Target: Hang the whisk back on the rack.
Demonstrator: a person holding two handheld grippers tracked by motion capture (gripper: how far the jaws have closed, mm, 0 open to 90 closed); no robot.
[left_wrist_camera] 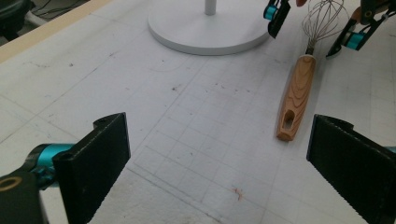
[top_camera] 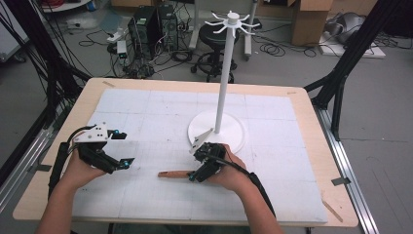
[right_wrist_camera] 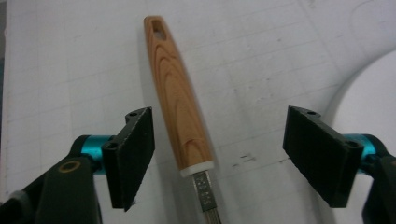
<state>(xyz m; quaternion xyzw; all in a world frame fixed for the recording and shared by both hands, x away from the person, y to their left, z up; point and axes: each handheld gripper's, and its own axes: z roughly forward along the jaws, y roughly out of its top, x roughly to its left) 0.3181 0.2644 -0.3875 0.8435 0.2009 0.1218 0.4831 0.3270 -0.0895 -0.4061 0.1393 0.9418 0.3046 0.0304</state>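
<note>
A whisk lies flat on the white mat; its wooden handle [top_camera: 173, 173] [left_wrist_camera: 295, 95] [right_wrist_camera: 177, 100] points left in the high view, and its wire head [left_wrist_camera: 322, 21] lies under my right hand. My right gripper [top_camera: 197, 171] [left_wrist_camera: 314, 28] [right_wrist_camera: 219, 158] is low over the whisk and open. Its jaws straddle the neck where handle meets wire, with a gap on each side. My left gripper [top_camera: 124, 148] [left_wrist_camera: 224, 172] is open to the left of the handle's tip, holding nothing.
A white stand with a round base [top_camera: 216, 129] [left_wrist_camera: 205, 28] [right_wrist_camera: 373, 88], a tall pole and hooks on top [top_camera: 233, 22] rises just behind my right hand. The mat [top_camera: 272, 112] covers a wooden table [top_camera: 319, 146]. A stool [top_camera: 216, 36] and cables are on the floor beyond.
</note>
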